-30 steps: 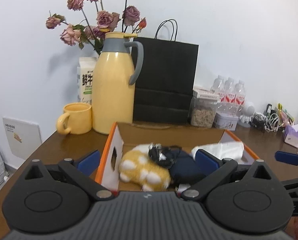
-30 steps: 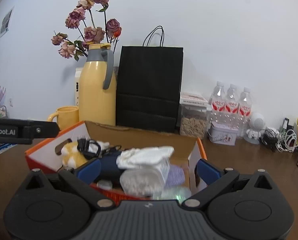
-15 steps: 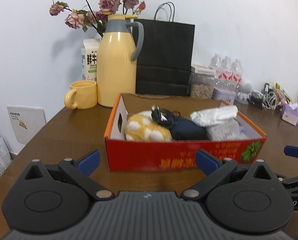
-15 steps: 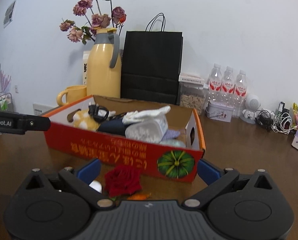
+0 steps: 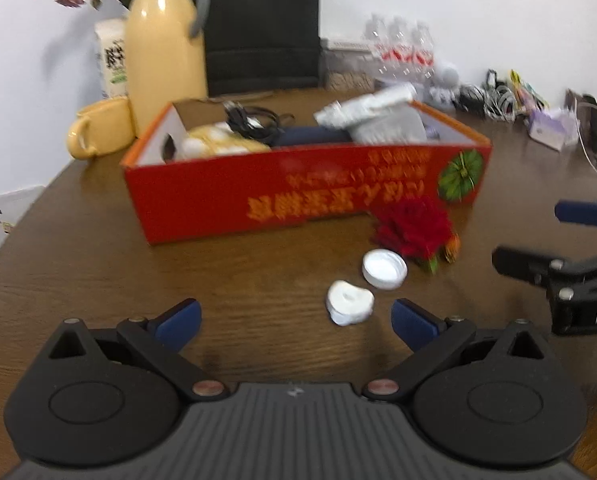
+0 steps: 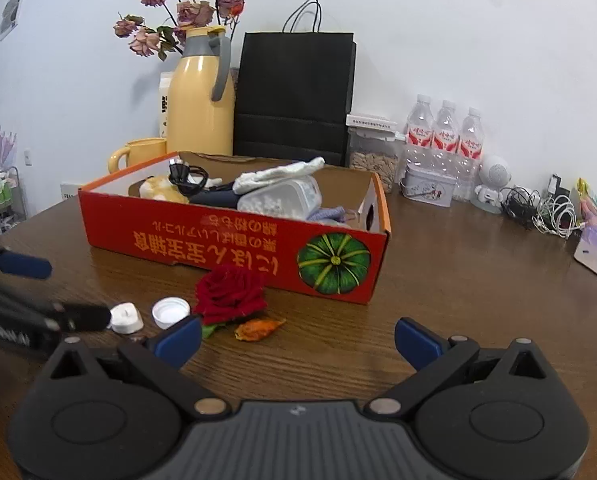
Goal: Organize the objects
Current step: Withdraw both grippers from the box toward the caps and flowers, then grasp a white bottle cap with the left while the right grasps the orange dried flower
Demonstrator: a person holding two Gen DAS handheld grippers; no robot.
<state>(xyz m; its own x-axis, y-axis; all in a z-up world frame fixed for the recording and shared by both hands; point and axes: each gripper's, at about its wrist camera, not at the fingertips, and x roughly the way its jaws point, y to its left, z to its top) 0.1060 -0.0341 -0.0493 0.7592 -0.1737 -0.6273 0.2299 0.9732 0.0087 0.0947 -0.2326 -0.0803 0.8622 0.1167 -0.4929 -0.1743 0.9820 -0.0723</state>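
A red cardboard box [image 5: 298, 200] [image 6: 226, 240] with a pumpkin picture stands on the brown table and holds a yellow plush, a black cable, a dark pouch and white packets. In front of it lie a red rose [image 5: 412, 230] [image 6: 230, 292], a white cap [image 5: 384, 269] [image 6: 170, 312], a small white candle-like piece [image 5: 349, 307] [image 6: 125, 318] and an orange dried bit [image 6: 258, 329]. My left gripper [image 5: 294, 320] is open and empty, just short of the white piece. My right gripper [image 6: 298, 338] is open and empty, to the right of the rose.
A yellow jug [image 6: 200, 100] with dried flowers, a yellow mug [image 5: 98, 132], a black paper bag [image 6: 294, 96], a jar, water bottles [image 6: 444, 136] and cables [image 6: 546, 210] stand along the wall behind the box. A purple tissue pack [image 6: 596, 248] lies far right.
Both grippers have pulled back from above the box and dropped lower toward the table. The rose, the cap and the white piece in front of the box have come into view.
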